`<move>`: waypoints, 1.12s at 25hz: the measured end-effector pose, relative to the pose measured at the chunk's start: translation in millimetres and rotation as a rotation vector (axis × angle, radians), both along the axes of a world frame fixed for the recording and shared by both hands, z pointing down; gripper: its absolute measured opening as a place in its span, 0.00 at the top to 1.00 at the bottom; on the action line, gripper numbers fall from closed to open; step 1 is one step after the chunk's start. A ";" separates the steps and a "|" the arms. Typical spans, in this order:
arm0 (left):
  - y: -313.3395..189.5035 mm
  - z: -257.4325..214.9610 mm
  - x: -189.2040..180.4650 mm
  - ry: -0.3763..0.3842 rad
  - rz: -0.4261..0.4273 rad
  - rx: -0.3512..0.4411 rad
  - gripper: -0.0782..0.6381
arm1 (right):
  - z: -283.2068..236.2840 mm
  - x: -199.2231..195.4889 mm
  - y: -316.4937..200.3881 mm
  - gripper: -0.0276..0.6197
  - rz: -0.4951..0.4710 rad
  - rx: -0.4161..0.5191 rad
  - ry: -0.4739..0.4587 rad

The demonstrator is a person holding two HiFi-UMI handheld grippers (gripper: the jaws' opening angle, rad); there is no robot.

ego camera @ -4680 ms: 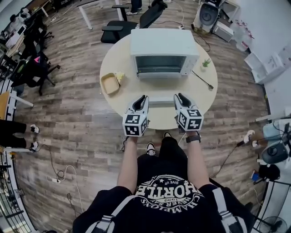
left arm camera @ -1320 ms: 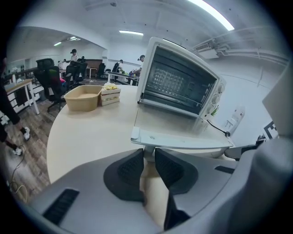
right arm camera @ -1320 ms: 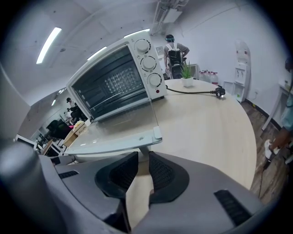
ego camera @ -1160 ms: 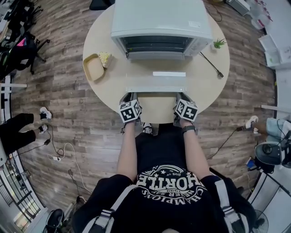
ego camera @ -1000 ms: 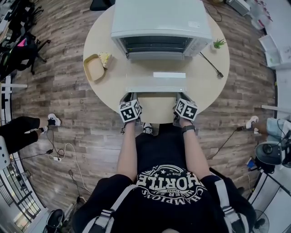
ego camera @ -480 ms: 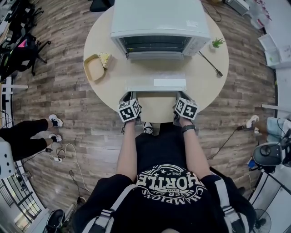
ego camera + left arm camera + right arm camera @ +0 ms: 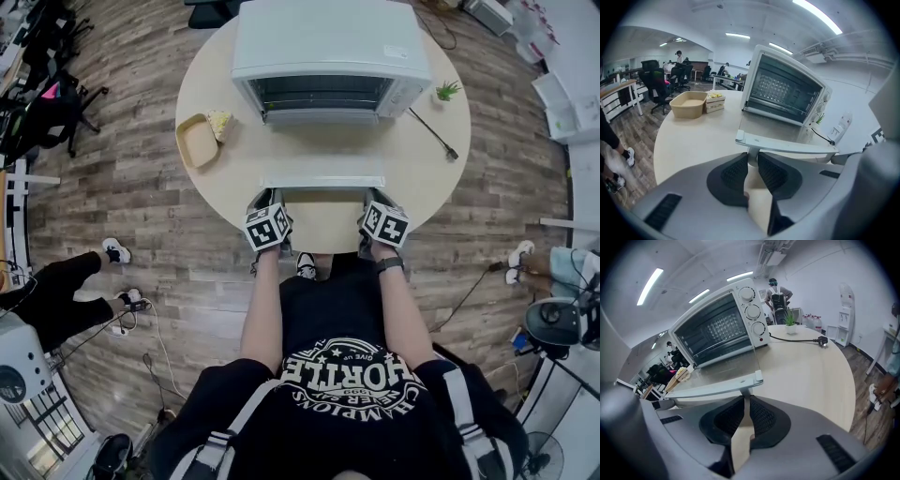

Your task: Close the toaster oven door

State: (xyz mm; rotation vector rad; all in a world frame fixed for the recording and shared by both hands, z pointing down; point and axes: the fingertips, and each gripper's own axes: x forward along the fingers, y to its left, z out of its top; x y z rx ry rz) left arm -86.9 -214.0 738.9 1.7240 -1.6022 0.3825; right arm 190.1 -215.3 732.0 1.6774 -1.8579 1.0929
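A white toaster oven (image 7: 328, 47) stands at the back of a round table (image 7: 417, 178). Its glass door (image 7: 773, 127) hangs open, lying nearly flat towards me. The long door handle (image 7: 322, 182) runs along the door's front edge. My left gripper (image 7: 266, 195) is at the handle's left end, and in the left gripper view its pads (image 7: 736, 171) press on the handle's left post. My right gripper (image 7: 371, 195) is at the right end. Its jaws have just been closing and now pinch the thin right post (image 7: 745, 394) under the handle (image 7: 712, 386).
A tan tray (image 7: 195, 141) with a bit of food (image 7: 219, 122) sits left of the oven. A small potted plant (image 7: 446, 91) and a black power cable (image 7: 433, 134) lie to its right. Office chairs and a person's legs (image 7: 66, 300) are on the wooden floor.
Since the oldest frame both grippers have come up to the open door's handle. Over the last second they stay there; the bright reflection on the door glass has gone.
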 end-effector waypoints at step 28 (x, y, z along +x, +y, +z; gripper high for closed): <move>-2.9 -11.9 3.5 0.016 -0.019 0.021 0.77 | -11.4 3.7 -3.3 0.87 0.018 0.053 0.005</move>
